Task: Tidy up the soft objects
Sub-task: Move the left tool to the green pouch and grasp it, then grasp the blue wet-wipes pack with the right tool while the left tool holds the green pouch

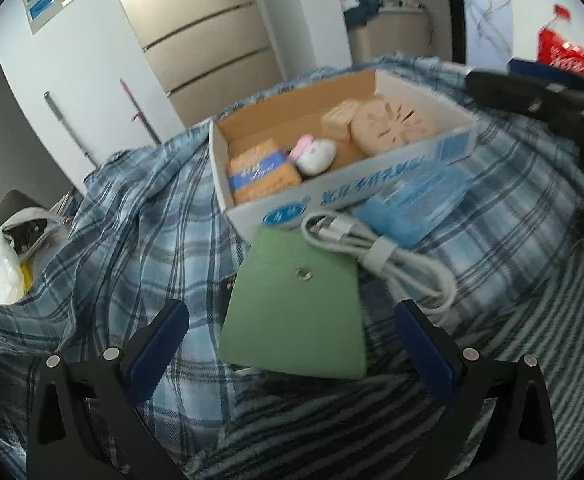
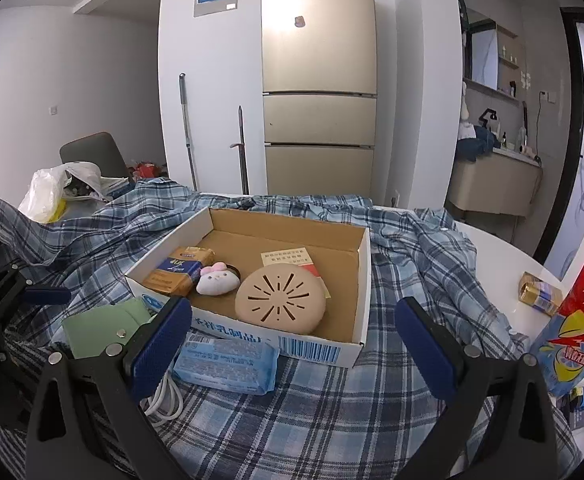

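Left tool [image 1: 292, 340] is spread wide above the green pouch [image 1: 292, 304], which lies just beside the cardboard box [image 1: 347, 196]. Right tool [image 2: 293, 338] is also wide, holding nothing, facing the plush toy [image 2: 216, 279] inside the box

Left hand-held gripper [image 1: 292, 332] & right hand-held gripper [image 2: 293, 330] both w/ jaws spread wide, gripping nothing.

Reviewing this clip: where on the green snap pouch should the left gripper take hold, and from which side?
Probably the near edge of the green pouch, approached from the left gripper side. It lies flat on the plaid cloth; its far corner abuts the cardboard box and the white cable. The jaws stand open, already straddling it.
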